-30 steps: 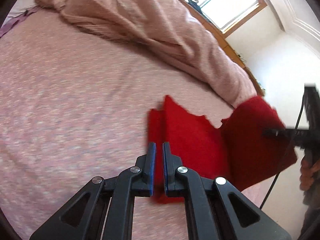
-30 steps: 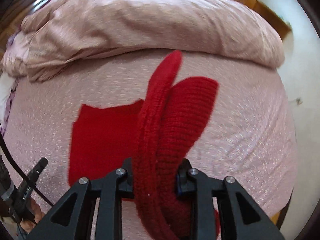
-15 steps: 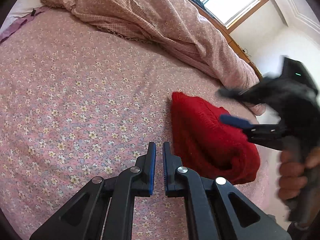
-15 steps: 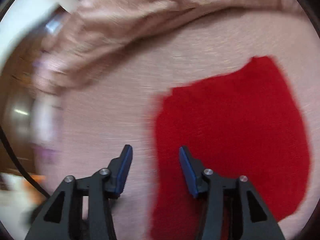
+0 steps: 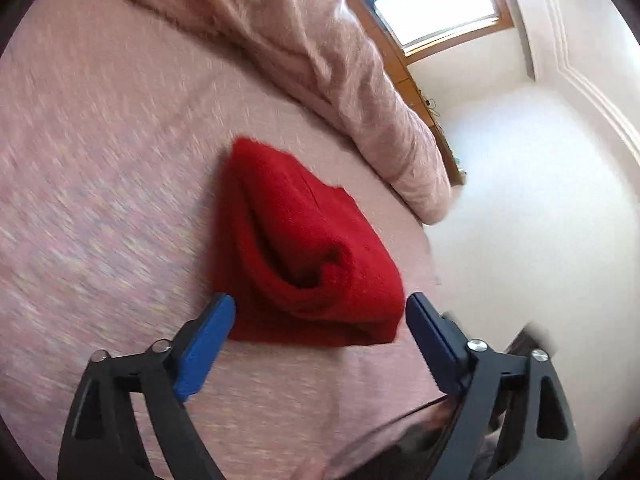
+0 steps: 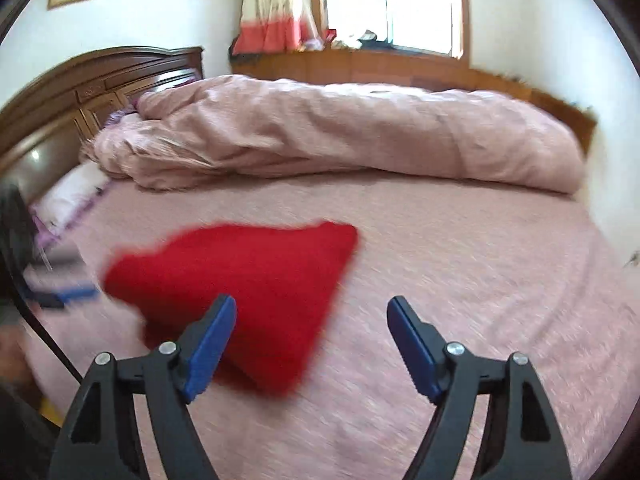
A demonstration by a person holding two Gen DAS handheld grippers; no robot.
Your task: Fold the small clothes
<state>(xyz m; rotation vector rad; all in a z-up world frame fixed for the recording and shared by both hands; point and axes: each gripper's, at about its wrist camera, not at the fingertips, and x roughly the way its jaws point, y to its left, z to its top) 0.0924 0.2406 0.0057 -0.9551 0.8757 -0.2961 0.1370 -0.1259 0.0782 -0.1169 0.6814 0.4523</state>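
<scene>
Lying folded on the pink bed sheet [image 5: 100, 160], a red knit garment [image 5: 296, 256], ungripped.

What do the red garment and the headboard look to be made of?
Red garment: likely knitted wool or acrylic; matte, fuzzy, thick soft folds, though blur hides the stitches. Headboard: apparently dark wood, polished; carved panels and a glossy sheen show.

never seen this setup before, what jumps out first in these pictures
The bright red knitted garment stands out at once, lying folded on the pink bedsheet near the bed's edge. Behind it a rumpled pink duvet is heaped along the far side under a sunlit window. In front, the left gripper and right gripper are both opening, holding nothing.
</scene>
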